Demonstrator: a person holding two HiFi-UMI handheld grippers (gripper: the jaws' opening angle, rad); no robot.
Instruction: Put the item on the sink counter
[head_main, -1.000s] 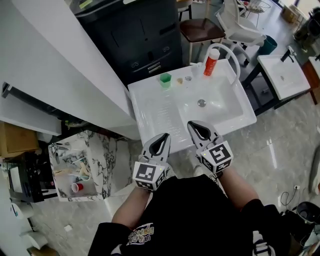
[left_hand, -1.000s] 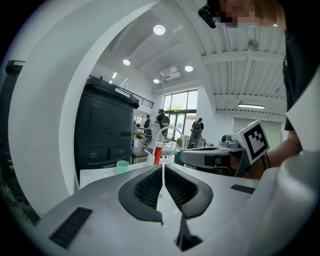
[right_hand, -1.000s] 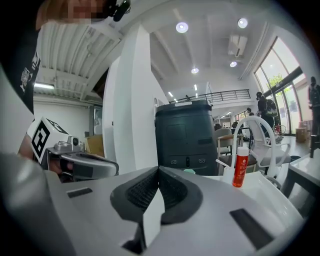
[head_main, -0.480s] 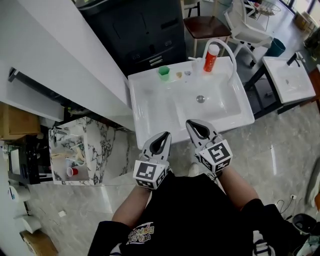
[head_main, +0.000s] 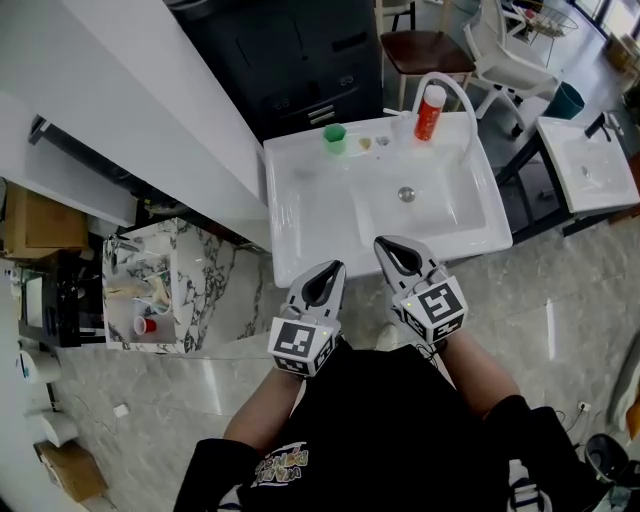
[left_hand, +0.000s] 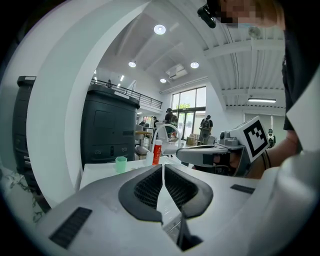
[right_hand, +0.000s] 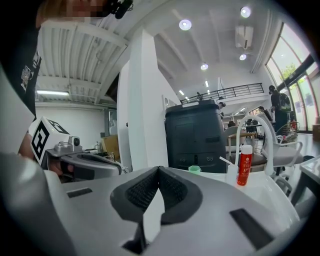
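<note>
A white sink with a flat counter on its left stands in front of me. On its back ledge are a green cup, two small items and a red bottle with a white cap beside the curved white faucet. My left gripper and right gripper hover side by side at the sink's near edge, both shut and holding nothing. The left gripper view shows the green cup and red bottle far ahead. In the right gripper view the red bottle stands at the right.
A black cabinet stands behind the sink and a white partition runs along its left. A marble-topped stand with a red cup is at the lower left. A second sink and chairs are at the right.
The head view has drifted, so the sink sits a little higher and to the right. Both grippers stay shut, side by side at the sink's near edge.
</note>
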